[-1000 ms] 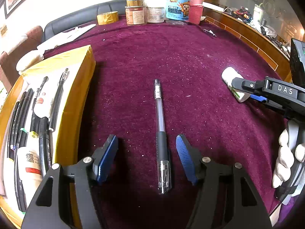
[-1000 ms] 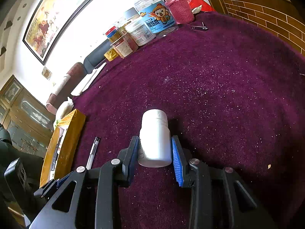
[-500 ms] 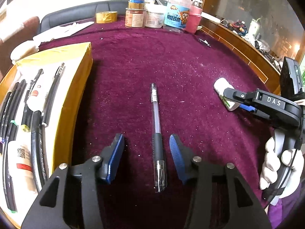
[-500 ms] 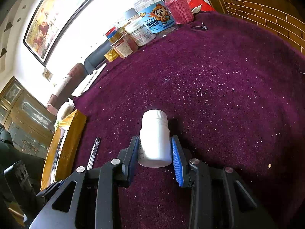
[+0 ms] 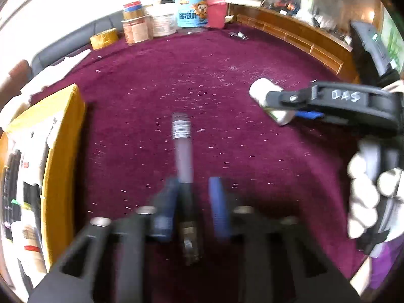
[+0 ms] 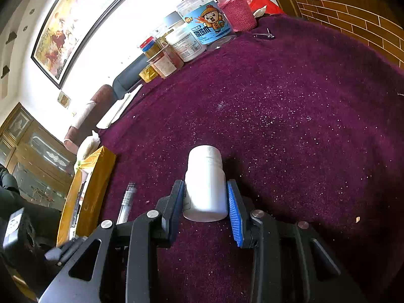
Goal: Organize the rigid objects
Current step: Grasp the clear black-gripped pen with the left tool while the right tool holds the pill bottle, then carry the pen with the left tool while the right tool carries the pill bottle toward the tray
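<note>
Two grips now: my left tongs (image 5: pixel 192 202) just clamped the pen (image 5: pixel 183 156); right tongs (image 6: pixel 205 207) grasp the bottle (image 6: pixel 205 184); box (image 5: pixel 63 136) next.

We see a plain white bottle (image 6: pixel 205 184) between blue ribbed pads (image 6: pixel 233 212), a clear black-gripped pen (image 5: pixel 184 159), speckled maroon cloth (image 6: pixel 290 116), and a yellow box (image 5: pixel 63 126).

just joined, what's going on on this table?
A person with a gripper in each hand is tidying items on a purple tablecloth. The left gripper has just been closing around a pen; the blurred view leaves contact unclear. The right gripper holds a white bottle. A yellow box with pens inside sits to the left.
</note>
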`<state>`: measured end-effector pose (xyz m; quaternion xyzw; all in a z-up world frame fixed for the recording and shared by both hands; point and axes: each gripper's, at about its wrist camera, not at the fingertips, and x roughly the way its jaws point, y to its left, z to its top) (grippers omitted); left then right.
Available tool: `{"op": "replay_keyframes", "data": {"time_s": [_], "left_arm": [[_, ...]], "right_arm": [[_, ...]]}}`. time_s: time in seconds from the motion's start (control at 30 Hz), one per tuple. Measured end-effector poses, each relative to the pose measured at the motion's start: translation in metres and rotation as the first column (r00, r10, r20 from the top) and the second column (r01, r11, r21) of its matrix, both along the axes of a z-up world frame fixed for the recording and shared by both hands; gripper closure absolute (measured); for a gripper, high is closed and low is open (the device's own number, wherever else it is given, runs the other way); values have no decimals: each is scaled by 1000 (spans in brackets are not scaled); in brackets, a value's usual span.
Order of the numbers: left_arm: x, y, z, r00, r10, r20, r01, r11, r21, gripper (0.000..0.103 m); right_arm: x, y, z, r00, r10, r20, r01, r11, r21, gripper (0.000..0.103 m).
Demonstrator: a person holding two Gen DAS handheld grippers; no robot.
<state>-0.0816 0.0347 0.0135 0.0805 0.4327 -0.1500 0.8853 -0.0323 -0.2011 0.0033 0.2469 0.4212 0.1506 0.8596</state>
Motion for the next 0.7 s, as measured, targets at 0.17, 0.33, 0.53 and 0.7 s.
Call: {"op": "replay_keyframes", "data": {"time_s": [0.17, 0.33, 0.53, 0.7], "left_arm": [[-5, -3, 2, 1000, -1, 3, 1, 1000, 2, 95], [0, -2, 2, 1000, 25, -6, -25, 1000, -6, 91], [1, -4, -1, 1000, -10, -3, 10, 1000, -22, 96], [-3, 9, 5, 1000, -9, 18, 12, 992, -123, 95]], "right_arm": [[0, -1, 0, 1000, 2, 0, -2, 1000, 6, 72], [-1, -2, 0, 1000, 1, 0, -1, 1000, 6, 72], [-1, -2, -1, 1000, 1, 0, -1, 1000, 7, 72], [-1, -1, 0, 1000, 1, 0, -1, 1000, 7, 72]]}}
